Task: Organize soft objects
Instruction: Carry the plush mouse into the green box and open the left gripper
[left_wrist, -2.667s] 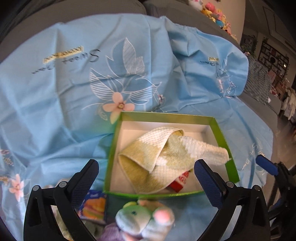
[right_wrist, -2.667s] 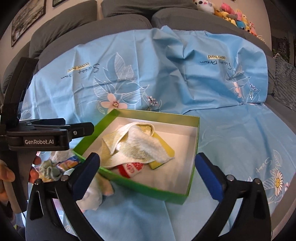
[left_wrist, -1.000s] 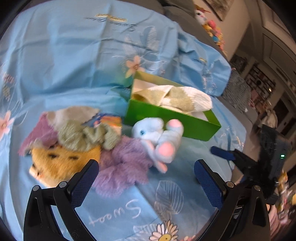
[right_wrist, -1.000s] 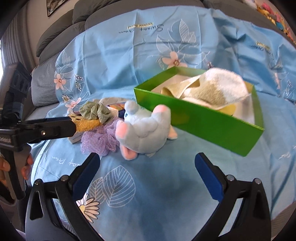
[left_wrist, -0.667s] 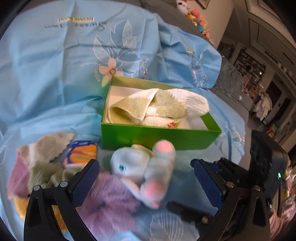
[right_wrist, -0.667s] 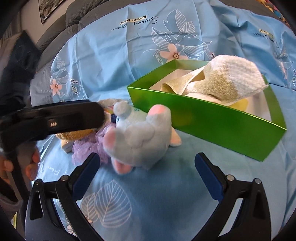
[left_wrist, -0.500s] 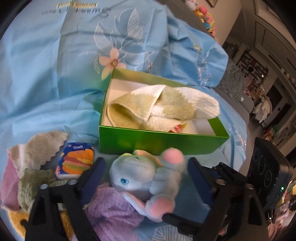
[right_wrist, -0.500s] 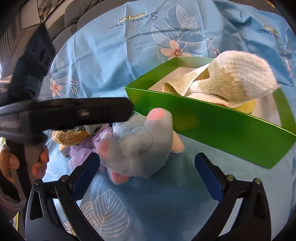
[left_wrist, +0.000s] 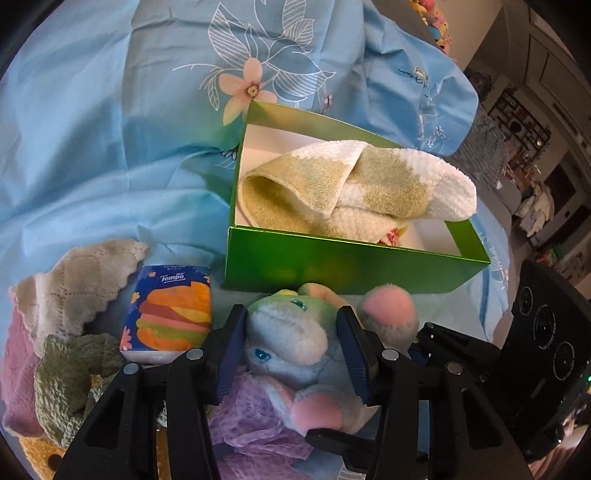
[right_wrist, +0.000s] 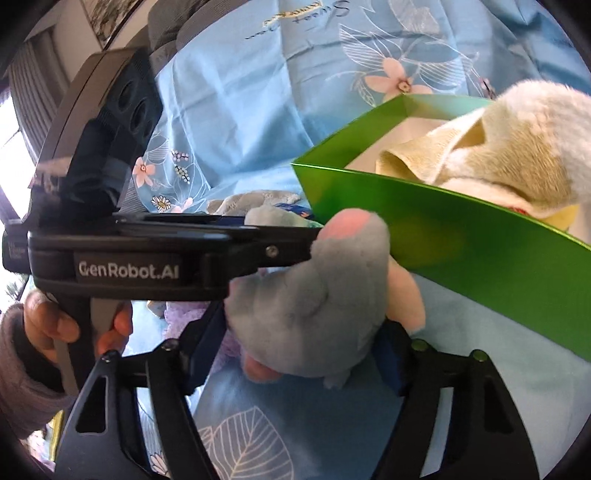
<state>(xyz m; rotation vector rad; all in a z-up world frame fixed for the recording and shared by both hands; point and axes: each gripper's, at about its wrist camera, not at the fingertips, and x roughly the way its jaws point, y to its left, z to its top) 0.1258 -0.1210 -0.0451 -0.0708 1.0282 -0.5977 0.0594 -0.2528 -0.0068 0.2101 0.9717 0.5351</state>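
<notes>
Plush toy (left_wrist: 291, 347), pale blue with pink paws, lies on the blue sheet (left_wrist: 110, 155) just in front of the green box (left_wrist: 332, 266), and we have it from both sides. Our left gripper (left_wrist: 291, 350) has just been closing, and its dark blue pads now press on either side of the toy's head. Our right gripper (right_wrist: 295, 354) has just been closing too, and its fingers hug the toy's grey-blue body from the other side. In the right wrist view we see our left hand (right_wrist: 55, 332) wrapped around the left gripper's handle. The box holds a yellow-green and white towel (left_wrist: 354, 184) that bulges over its rim. Left of the toy we see a tissue pack (left_wrist: 170, 314), a cream knitted cloth (left_wrist: 70, 288), a green crinkled cloth (left_wrist: 70, 376), and purple mesh fabric (left_wrist: 251, 417) partly under the toy.
</notes>
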